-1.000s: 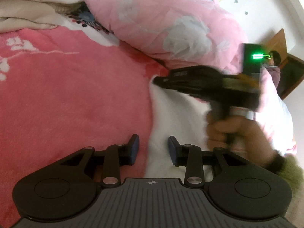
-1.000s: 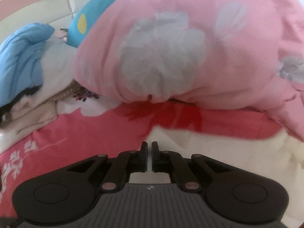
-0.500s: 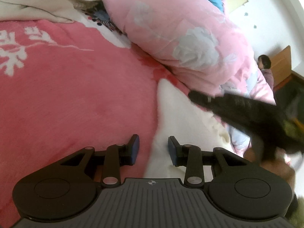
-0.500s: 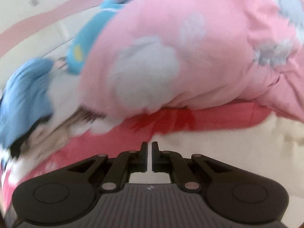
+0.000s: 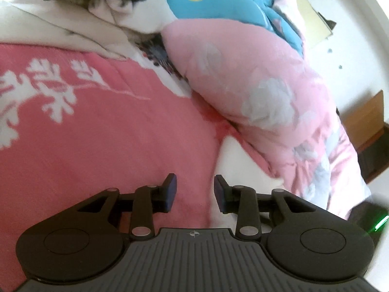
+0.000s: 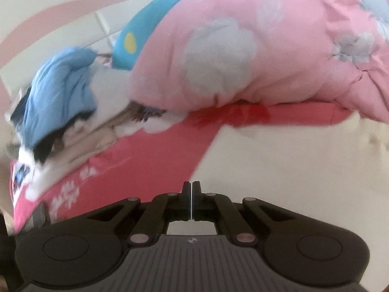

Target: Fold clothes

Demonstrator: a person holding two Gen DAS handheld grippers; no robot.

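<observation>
1. Bed covered by pink blanket with white leaf print, filling most of left wrist view; same blanket seen lower left in right wrist view
2. Pink quilt with pale grey flowers bunched along far right side of bed, resting on blanket's edge; looms over upper half of right wrist view
3. Cream-white garment, the piece to fold, spread flat on blanket just below quilt; fills lower right of right wrist view, shows as narrow white strip between blanket and quilt in left wrist view
4. Heap of other clothes at head of bed: blue cloth, beige and white pieces, black bit; turquoise pillow with yellow dot behind quilt
5. Wooden furniture by white wall, far right
6. Left gripper partly open, blue pads apart, nothing between them, hovering over border of blanket and garment
7. Right gripper fully closed, pads together, nothing visibly pinched; above left edge of garment; contact with cloth impossible to tell
</observation>
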